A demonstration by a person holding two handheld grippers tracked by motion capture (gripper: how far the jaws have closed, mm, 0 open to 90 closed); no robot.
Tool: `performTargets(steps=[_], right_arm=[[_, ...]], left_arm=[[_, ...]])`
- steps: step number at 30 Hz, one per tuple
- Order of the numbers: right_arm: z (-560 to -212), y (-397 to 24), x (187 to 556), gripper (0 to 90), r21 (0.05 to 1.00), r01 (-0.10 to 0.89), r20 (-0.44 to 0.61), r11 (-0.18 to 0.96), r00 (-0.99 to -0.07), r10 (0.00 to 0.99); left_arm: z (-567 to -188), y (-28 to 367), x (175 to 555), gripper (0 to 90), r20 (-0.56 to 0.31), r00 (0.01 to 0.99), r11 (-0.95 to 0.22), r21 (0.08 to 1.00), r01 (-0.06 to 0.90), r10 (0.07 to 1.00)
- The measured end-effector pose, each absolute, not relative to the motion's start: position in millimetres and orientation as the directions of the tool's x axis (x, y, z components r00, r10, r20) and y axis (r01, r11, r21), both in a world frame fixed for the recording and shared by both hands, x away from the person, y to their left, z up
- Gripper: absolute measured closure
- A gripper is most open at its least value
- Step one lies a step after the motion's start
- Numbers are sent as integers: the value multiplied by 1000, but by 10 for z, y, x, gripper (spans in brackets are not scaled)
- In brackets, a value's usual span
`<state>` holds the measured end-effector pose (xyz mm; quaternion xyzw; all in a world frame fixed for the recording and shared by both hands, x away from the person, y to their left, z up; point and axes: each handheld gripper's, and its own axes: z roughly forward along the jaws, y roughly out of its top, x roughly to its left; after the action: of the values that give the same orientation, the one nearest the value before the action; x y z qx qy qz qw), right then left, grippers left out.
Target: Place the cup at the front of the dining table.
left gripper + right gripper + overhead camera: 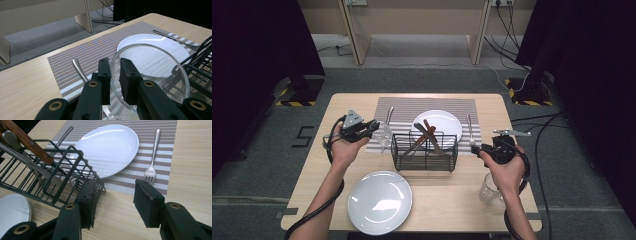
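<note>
Glass [150, 72] sits clamped by its rim in the left gripper [115, 75], over the striped placemat [75, 60] beside a spoon [79, 70]. Just right of it stands the wire basket [424, 150] of knives, the white plate [439, 122] behind. The right gripper [116, 200] hovers released near a fork [152, 155].

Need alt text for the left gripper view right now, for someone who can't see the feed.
The left gripper is shut on the rim of a clear drinking glass, one jaw inside and one outside. Behind it, a white plate lies on a striped placemat, with a fork beyond it and a black wire caddy at the right edge.
</note>
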<state>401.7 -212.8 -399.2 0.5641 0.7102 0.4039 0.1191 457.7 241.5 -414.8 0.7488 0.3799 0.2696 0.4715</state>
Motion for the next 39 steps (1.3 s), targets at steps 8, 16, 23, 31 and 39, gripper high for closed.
performTargets(steps=[8, 16, 23, 31, 39], right_arm=[[-3991, -2126, 4018, 530, 708, 705, 287, 37, -336, 897], [-3988, -2124, 4021, 530, 710, 703, 285, 39, -338, 897], [-3987, -2132, 4019, 531, 710, 703, 285, 38, -336, 897], [-3984, -2136, 4019, 531, 710, 703, 285, 37, -335, 898], [-3988, -2141, 4023, 531, 711, 702, 284, 39, -337, 898]], left_arm=[[-4167, 2409, 4616, 791, 46, 564, -269, 908, 320, 824], [-4176, 2375, 4670, 791, 50, 565, -273, 908, 317, 824], [-4197, 2365, 4700, 791, 50, 562, -276, 905, 325, 825], [-4217, 2355, 4739, 791, 46, 562, -277, 901, 334, 826], [-4224, 2330, 4777, 791, 45, 563, -274, 904, 328, 825]])
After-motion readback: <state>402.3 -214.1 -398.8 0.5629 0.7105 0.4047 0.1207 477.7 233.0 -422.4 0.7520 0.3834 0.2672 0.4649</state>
